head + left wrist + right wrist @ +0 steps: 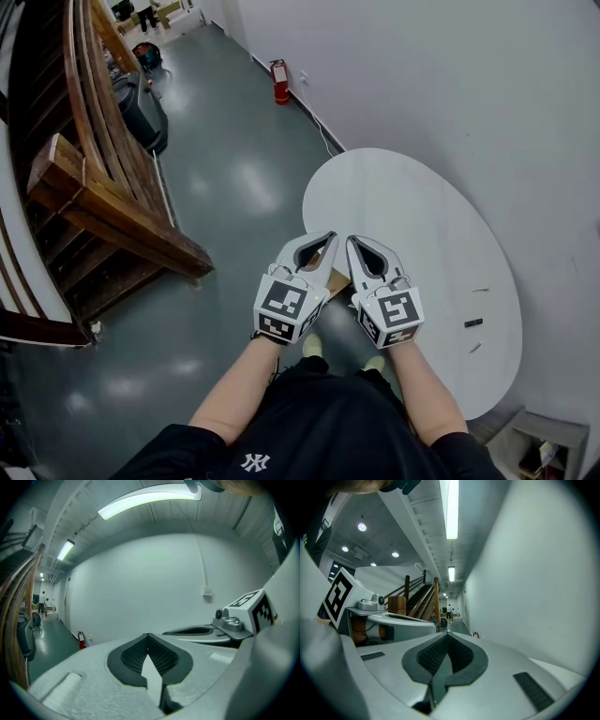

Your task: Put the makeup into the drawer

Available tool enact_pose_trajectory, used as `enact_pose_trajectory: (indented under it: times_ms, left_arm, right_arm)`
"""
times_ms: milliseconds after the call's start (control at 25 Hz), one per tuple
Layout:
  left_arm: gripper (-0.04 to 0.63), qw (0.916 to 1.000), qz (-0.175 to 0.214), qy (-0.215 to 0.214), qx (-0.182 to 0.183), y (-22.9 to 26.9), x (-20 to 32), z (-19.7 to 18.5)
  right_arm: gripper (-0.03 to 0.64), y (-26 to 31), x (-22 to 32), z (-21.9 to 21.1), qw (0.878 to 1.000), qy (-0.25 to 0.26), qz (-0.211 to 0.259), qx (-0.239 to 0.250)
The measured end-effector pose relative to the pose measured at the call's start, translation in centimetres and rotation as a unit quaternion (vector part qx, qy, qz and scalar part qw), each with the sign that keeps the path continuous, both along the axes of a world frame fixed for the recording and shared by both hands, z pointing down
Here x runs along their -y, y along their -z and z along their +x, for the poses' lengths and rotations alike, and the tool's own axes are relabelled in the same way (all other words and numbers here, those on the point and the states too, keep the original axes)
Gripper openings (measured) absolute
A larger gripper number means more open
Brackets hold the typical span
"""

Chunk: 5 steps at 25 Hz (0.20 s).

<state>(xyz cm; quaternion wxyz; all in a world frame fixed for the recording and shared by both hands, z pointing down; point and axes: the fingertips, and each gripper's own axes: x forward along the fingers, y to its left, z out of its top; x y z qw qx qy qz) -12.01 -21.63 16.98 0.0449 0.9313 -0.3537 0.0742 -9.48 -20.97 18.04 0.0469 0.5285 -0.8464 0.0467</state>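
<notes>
Head view gives us the grey floor (234, 187) across the left and middle of the frame, a wooden staircase (84, 187) at the far left, and a white oval table (403, 216) at centre right against the white wall (450, 84). In the lower right corner sits an open white unit (539, 436) with things inside; we cannot tell whether it is the drawer. In front of us, at lower centre, we hold the left gripper (331, 236) and the right gripper (352, 240) side by side over the near left edge of the table, tips almost touching. Each gripper's own view shows its ribbed pads meeting at the tip with nothing between them, so both are closed and empty. We judge the task has not begun: no reach has started and nothing has been picked up. On the right part of the table, well apart from both grippers, lies a small dark stick (472, 322), with an upper sliver (479, 290) and a lower sliver (475, 347) near it. These are likely the makeup, though they are too small to identify. They look slim and lie flat, so the next move calls for opening the right jaws, swinging right across the table and coming in low enough to pinch the dark stick across its narrow side.
</notes>
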Motion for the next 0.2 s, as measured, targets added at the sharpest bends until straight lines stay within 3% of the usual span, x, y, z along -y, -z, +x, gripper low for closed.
enact_pose_trajectory:
  times_ms: [200]
  left_arm:
    - [0.011, 1.0, -0.002, -0.004, 0.0, -0.04, 0.38, 0.28]
  right_arm:
    - [0.014, -0.02, 0.34, 0.11, 1.0, -0.002, -0.001, -0.002]
